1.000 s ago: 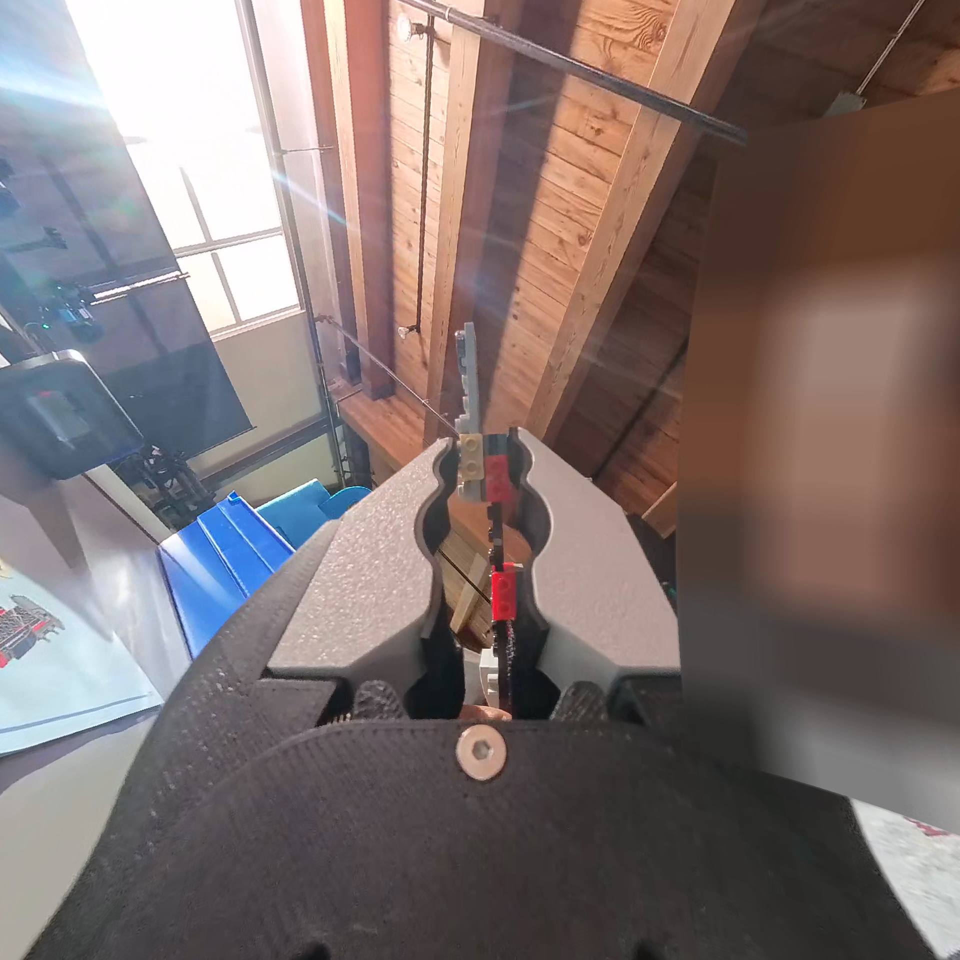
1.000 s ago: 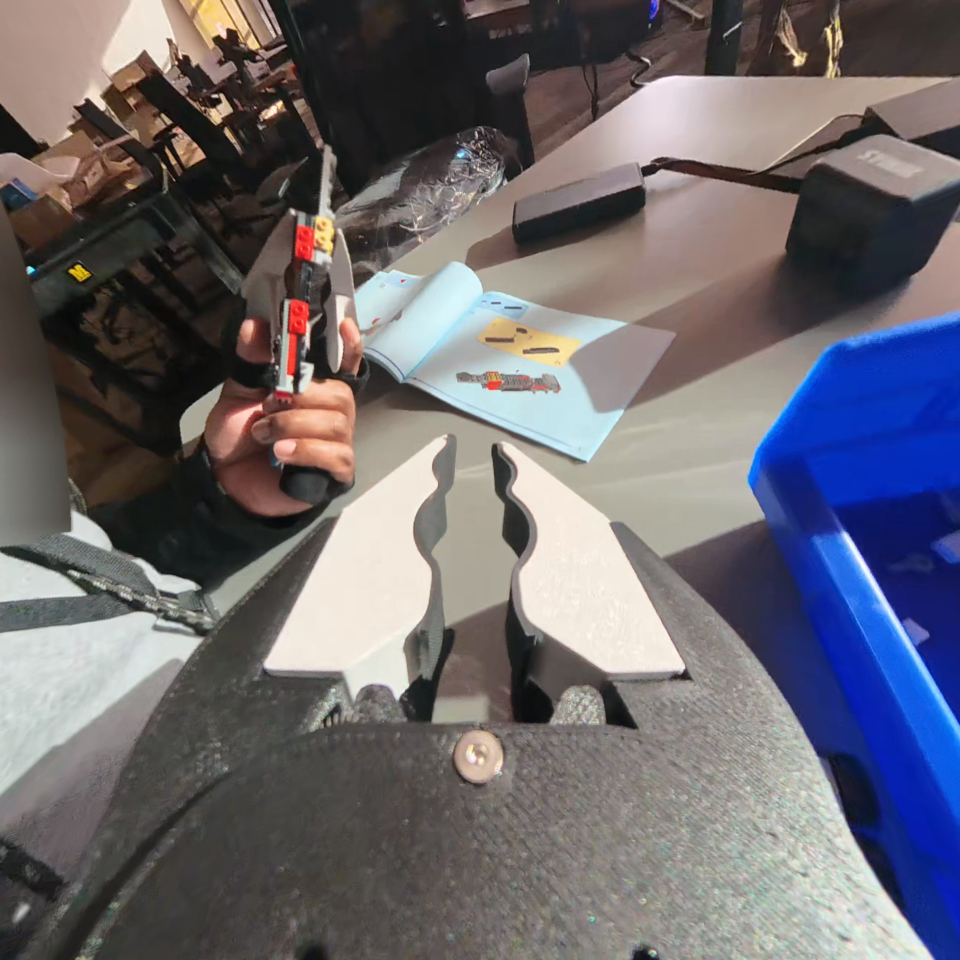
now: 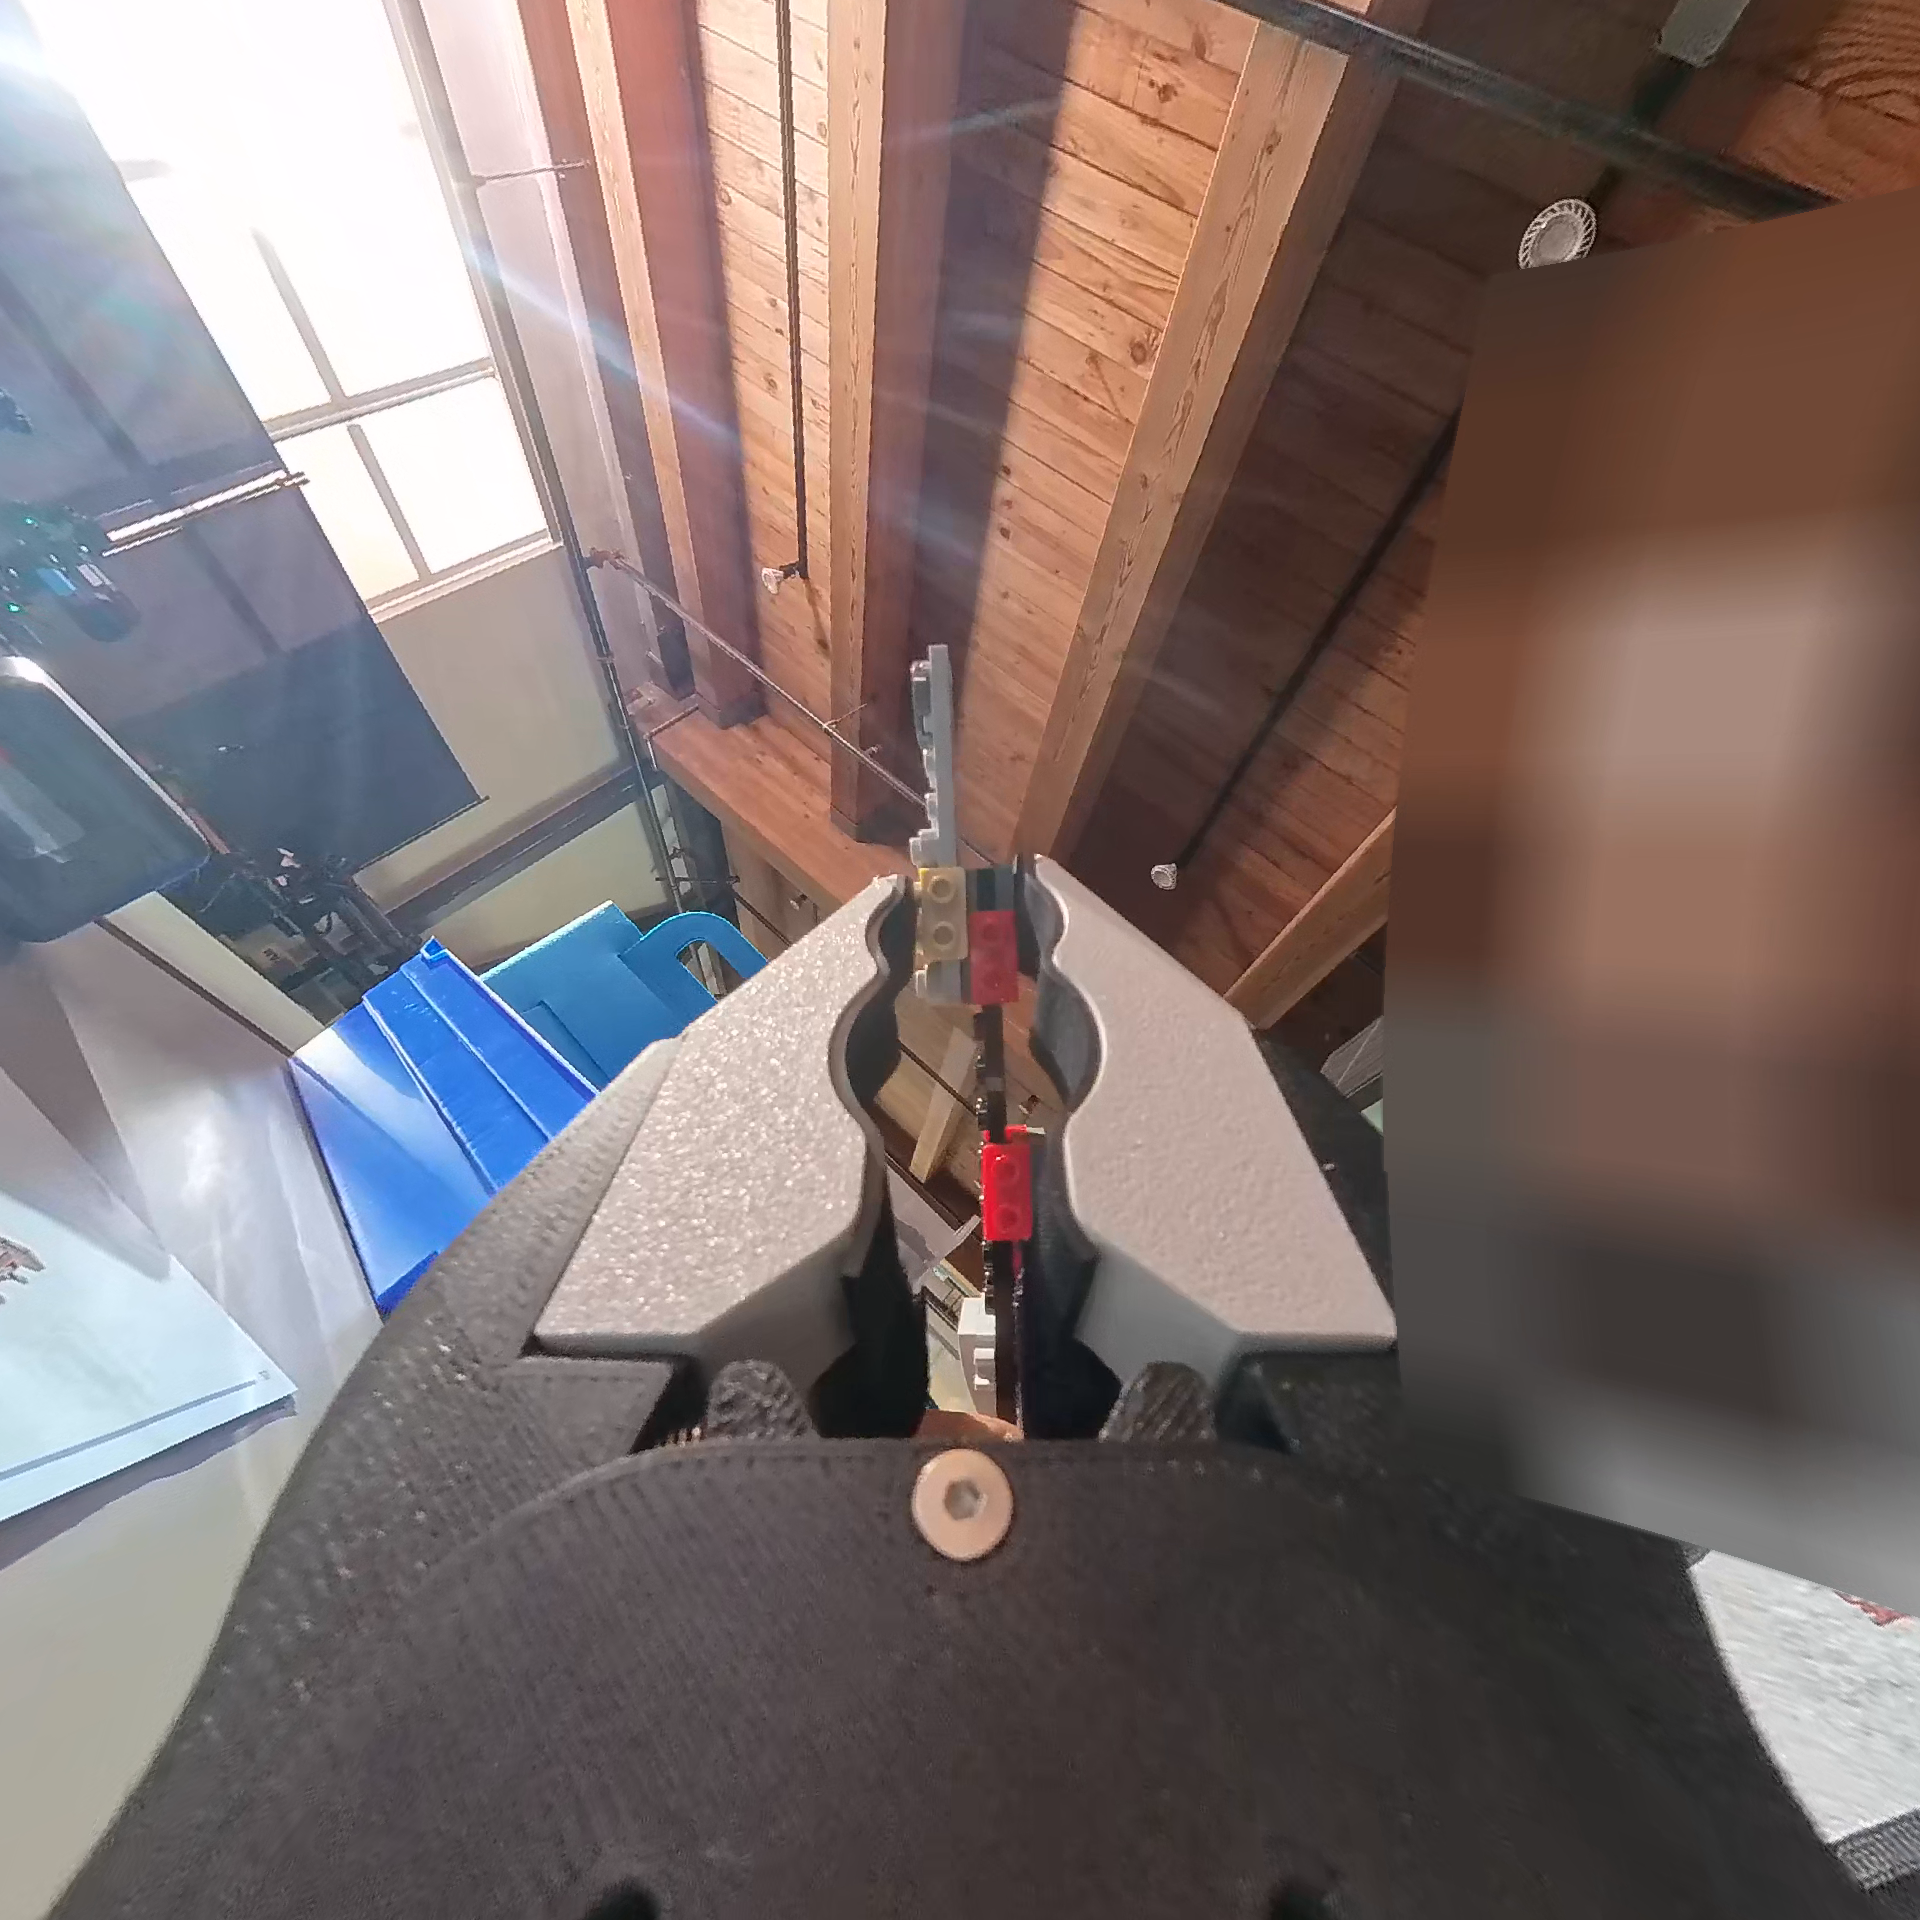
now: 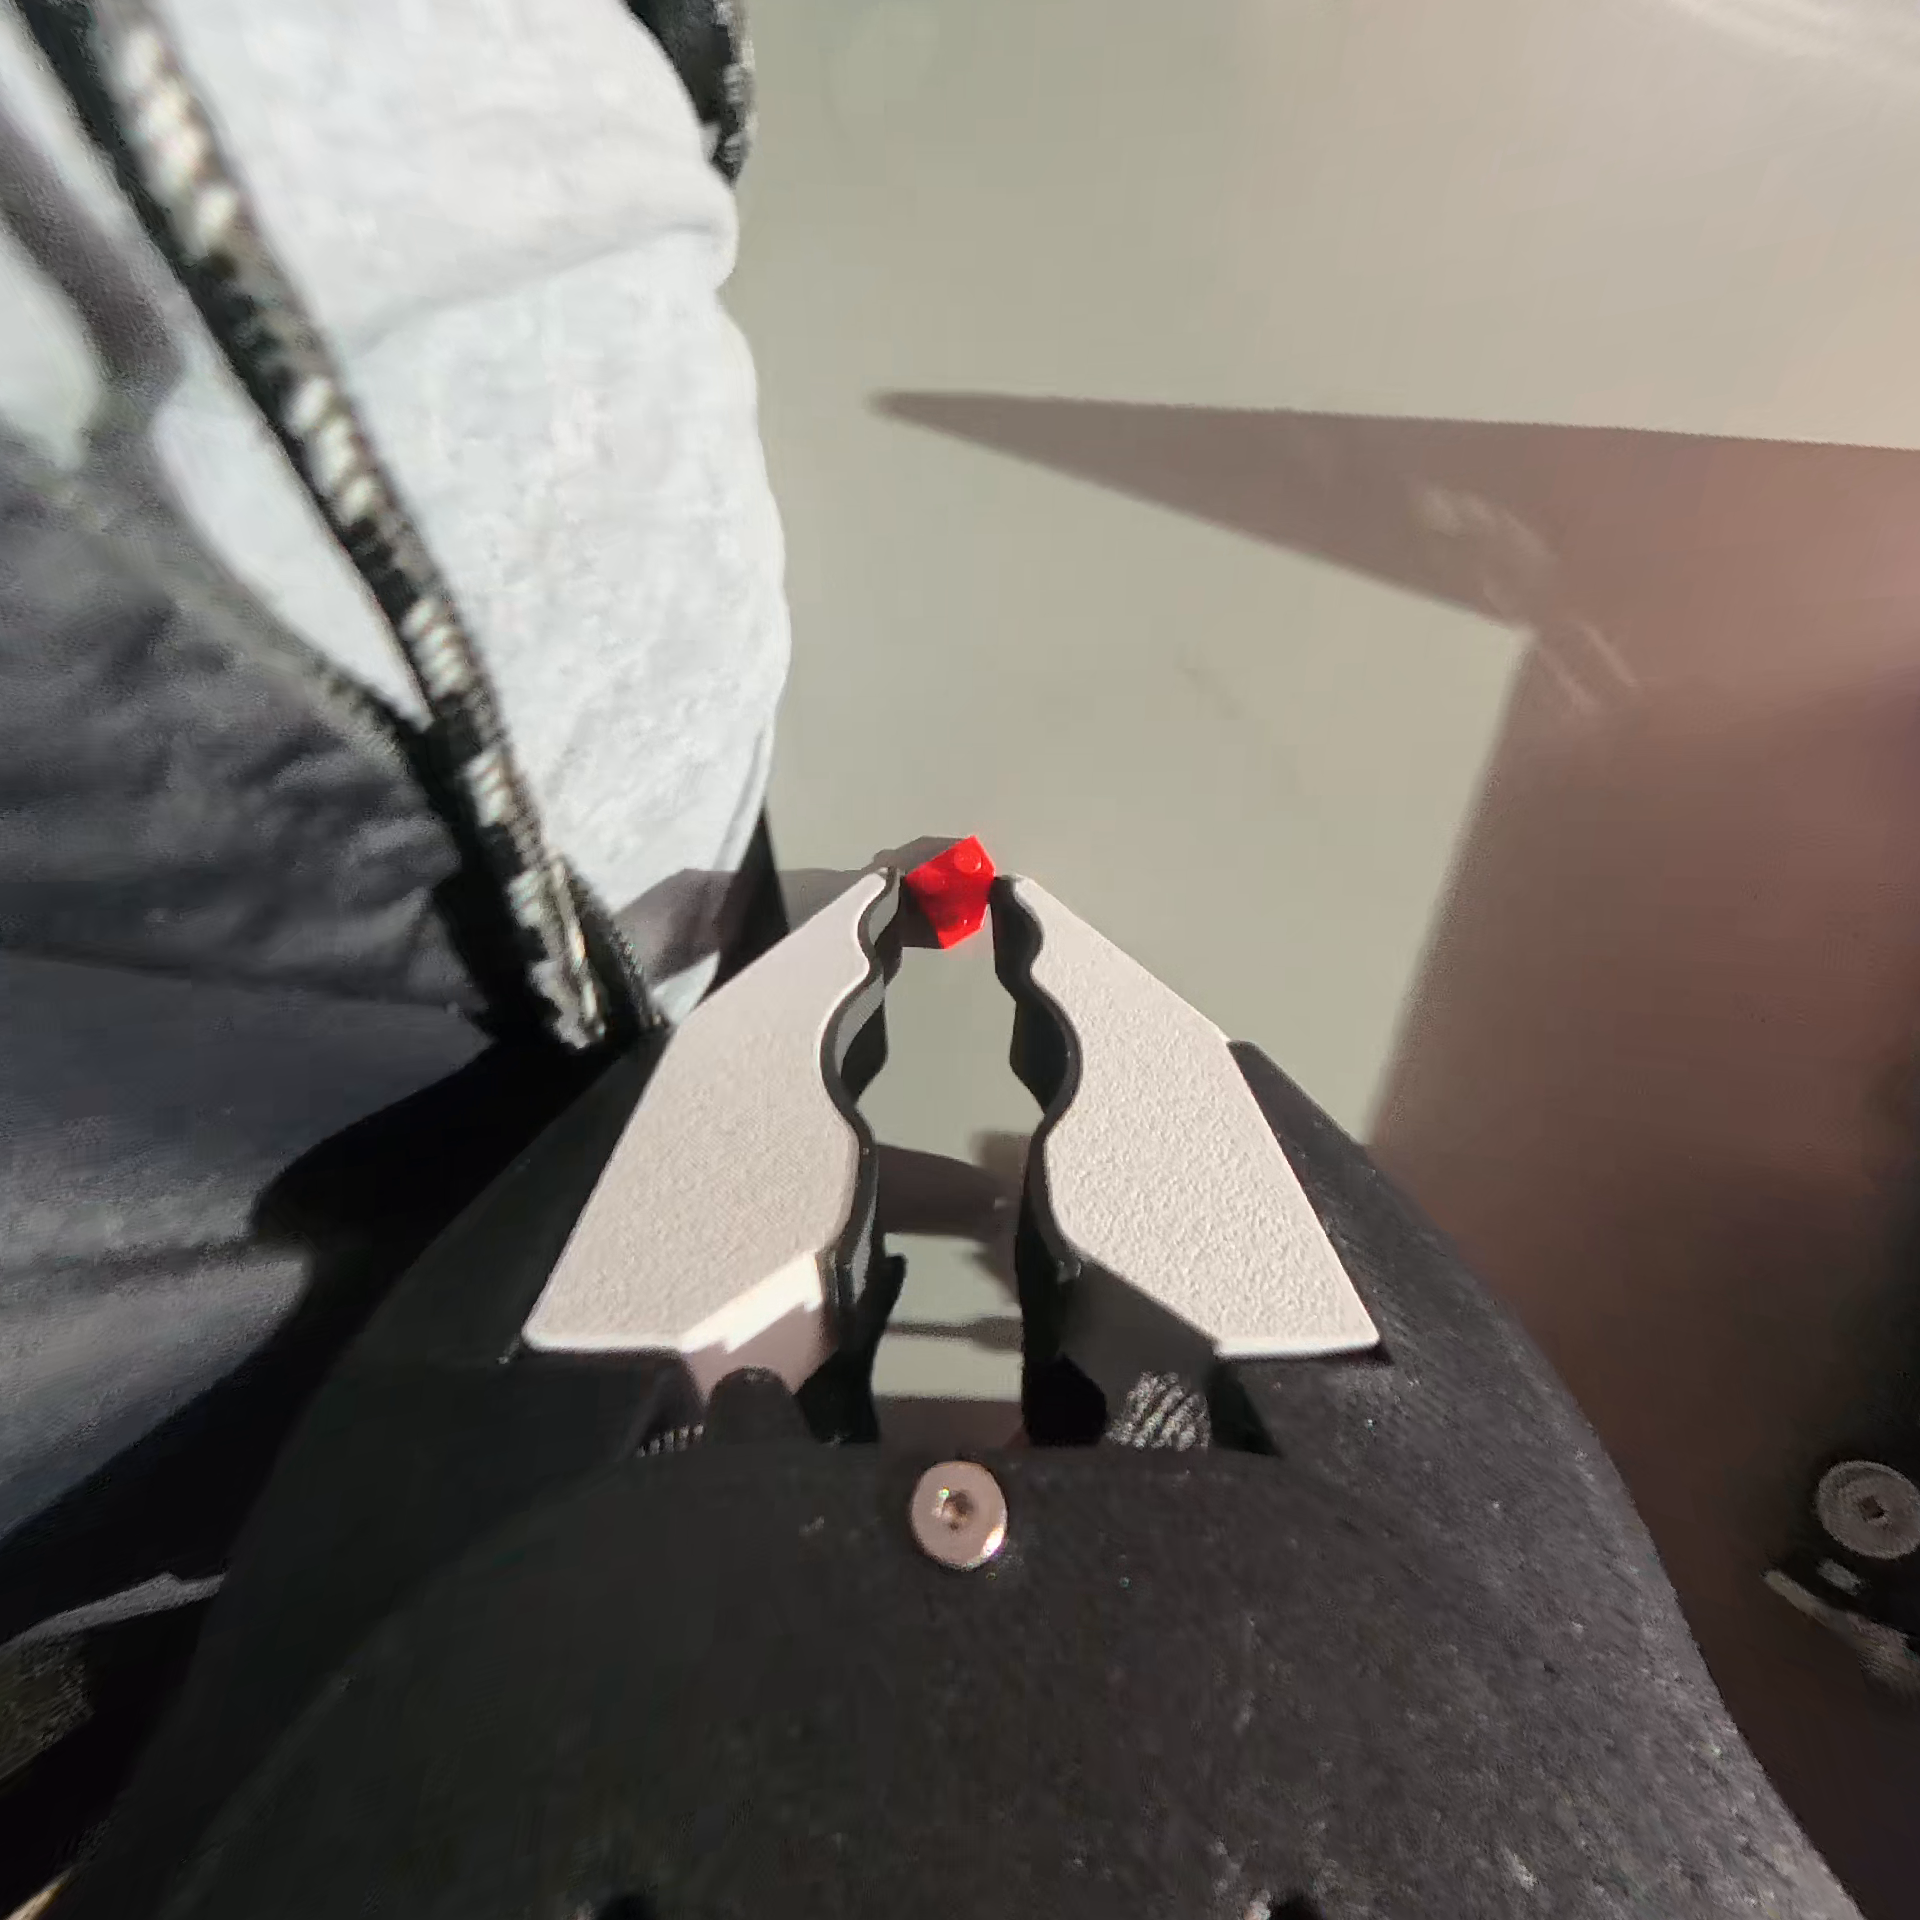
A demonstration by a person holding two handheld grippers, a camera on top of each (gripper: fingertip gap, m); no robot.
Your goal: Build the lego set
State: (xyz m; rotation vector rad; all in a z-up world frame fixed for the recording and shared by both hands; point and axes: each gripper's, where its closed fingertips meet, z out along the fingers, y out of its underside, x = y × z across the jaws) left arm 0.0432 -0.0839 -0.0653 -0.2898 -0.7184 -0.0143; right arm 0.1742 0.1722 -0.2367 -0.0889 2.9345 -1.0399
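Left gripper upturned clamping lego assembly edgewise.

This is looking like a loft workshop or studio: wooden ceiling beams are running overhead, a tall window is shining left of the beams, and blue bins are sitting below the beams on a grey table.

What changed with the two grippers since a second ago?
The right gripper swung away from the booklet and blue bin toward the person's jacket and the table. It was empty before; now its tips pinch a small red brick. The left gripper stayed the same, pointing up at the wooden ceiling and clamped on the partly built lego model.
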